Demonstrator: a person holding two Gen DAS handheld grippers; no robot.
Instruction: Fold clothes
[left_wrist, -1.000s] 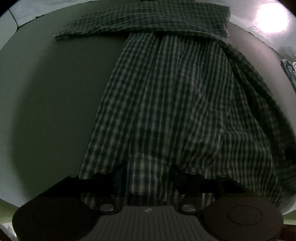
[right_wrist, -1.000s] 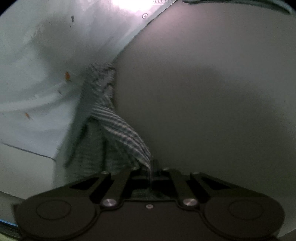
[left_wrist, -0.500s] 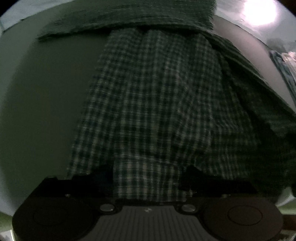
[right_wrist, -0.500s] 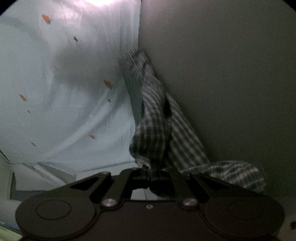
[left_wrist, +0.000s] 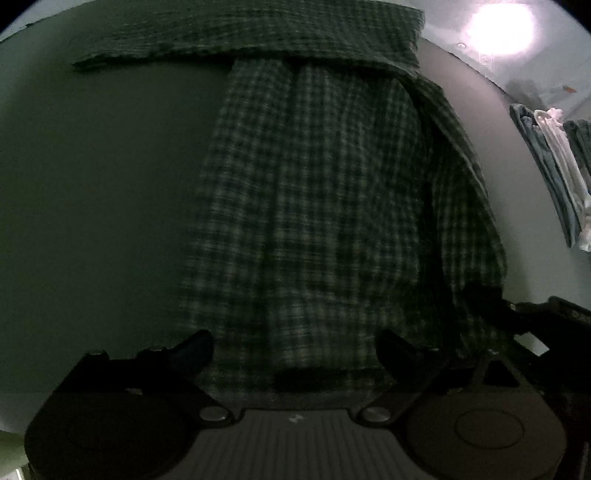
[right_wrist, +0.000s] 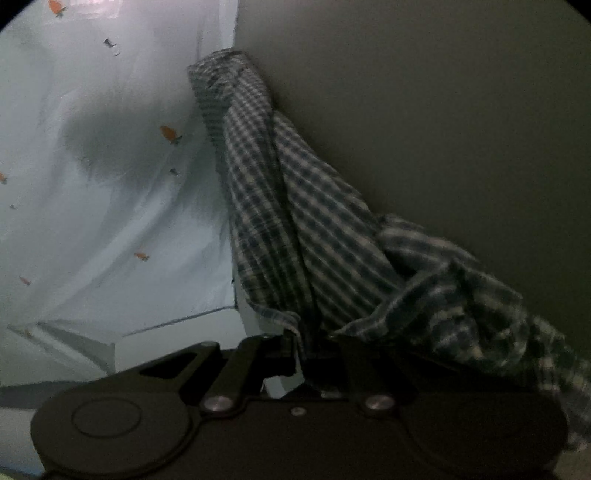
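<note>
We are looking down at a checked shirt (left_wrist: 314, 206) that is lying spread out on a dark table (left_wrist: 96, 192). The shirt is reaching from the far edge of the table all the way back to our left gripper (left_wrist: 294, 345). A wide band of the same cloth is lying across the far end, and one end of it is poking out to the left. The right side of the shirt is running down in a long fold toward our other tool.

Our left gripper is sitting low over the near edge of the shirt with its two fingers (left_wrist: 192, 349) spread wide apart. It is holding nothing, and the cloth is showing flat between them.

Our right gripper (right_wrist: 306, 350) is pinching tight on a bunched bit of the shirt (right_wrist: 295, 221). The cloth is rising from the closed tips in a twisted rope and is hanging along the edge of the table (right_wrist: 443, 110). More of it is spilling in wrinkles to the right of the tool.

Past the table edge a pale sheet (right_wrist: 92, 166) with small orange marks is showing. A few folded clothes (left_wrist: 554, 166) are lying at the far right in the left view, though the picture is dim there and we think they are blue and white
</note>
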